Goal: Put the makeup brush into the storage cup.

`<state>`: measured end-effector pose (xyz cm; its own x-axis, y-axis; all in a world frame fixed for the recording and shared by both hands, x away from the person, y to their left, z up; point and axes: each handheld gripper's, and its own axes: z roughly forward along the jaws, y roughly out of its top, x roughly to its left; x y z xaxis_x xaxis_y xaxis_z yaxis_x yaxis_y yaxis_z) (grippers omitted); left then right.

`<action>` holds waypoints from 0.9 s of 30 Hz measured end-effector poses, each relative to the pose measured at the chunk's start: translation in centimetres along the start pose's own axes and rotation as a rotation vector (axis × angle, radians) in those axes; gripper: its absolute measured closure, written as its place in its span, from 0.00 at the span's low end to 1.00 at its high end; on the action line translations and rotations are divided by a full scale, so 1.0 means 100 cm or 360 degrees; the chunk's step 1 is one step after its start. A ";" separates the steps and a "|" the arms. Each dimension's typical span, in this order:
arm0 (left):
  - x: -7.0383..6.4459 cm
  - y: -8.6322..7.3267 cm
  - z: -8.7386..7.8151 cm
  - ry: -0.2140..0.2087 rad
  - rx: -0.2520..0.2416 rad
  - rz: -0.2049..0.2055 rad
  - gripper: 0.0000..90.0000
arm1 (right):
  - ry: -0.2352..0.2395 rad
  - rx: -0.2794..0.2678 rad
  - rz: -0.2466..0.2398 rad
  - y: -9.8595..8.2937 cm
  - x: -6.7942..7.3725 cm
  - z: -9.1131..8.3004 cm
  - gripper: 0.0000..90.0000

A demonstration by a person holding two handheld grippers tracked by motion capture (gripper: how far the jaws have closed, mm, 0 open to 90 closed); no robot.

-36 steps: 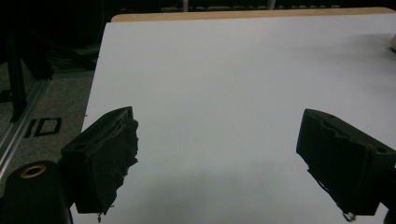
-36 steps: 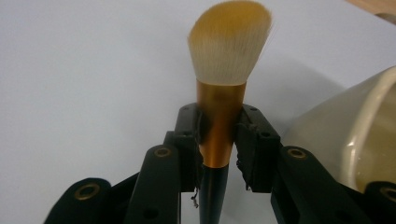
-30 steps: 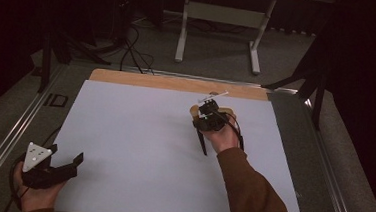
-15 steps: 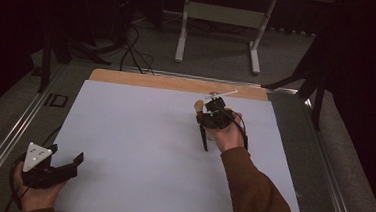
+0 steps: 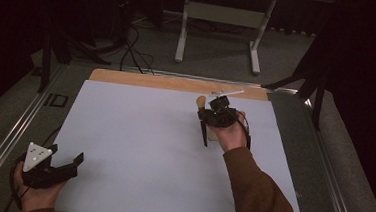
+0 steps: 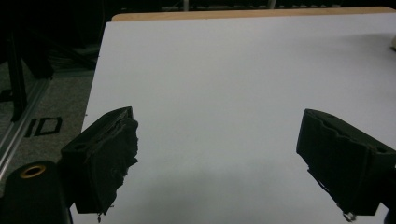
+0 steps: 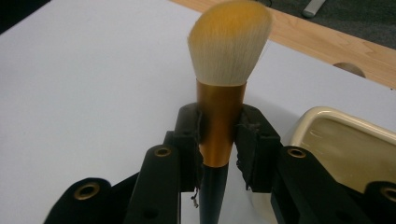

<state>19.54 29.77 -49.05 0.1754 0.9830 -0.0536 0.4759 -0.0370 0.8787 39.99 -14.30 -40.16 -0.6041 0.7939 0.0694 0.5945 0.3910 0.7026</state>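
Right gripper [image 7: 218, 140]: 2 fingers [image 7: 187, 135] closed tight on the copper-coloured ferrule of a makeup brush [image 7: 224, 70]. Bristles cream with orange tips, pointing away from the camera; black handle running down between the fingers, seen in the high view [image 5: 204, 133] hanging below the gripper toward the person's side. Brush held above the white sheet [image 5: 138, 147] covering the tabletop, toward its far right part.

Just right of the fingers in the right gripper view: 1 cream-coloured dish [image 7: 345, 144], glossy, rim rounded, resting on the sheet. Contents: nothing discernible in the visible part of the bowl; near portion hidden behind the gripper.

Left gripper [image 6: 224, 158]: fingers [image 6: 105, 158] spread wide apart, holding nothing, bare sheet between them. Padding on the 1 finger at left visibly frayed. Located in the high view [image 5: 53, 169] at the near left corner of the sheet, held by the left hand [image 5: 37, 195].

Strip of bare wood [image 5: 177, 82] visible along the tabletop's far edge.
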 end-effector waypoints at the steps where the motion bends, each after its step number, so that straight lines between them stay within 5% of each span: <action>1: 0.000 0.000 0.000 0.0001 0.0000 -0.0001 0.14 | -0.0003 -0.0019 0.0012 0.000 -0.001 -0.002 0.78; 27: 0.000 0.000 -0.001 0.0003 -0.0002 0.0001 0.14 | 0.0011 -0.0219 0.0050 0.003 -0.013 -0.021 0.78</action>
<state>19.50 29.80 -49.01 0.1743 0.9833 -0.0520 0.4748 -0.0376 0.8793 39.83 -16.18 -38.58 -0.5903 0.8013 0.0975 0.5351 0.2981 0.7904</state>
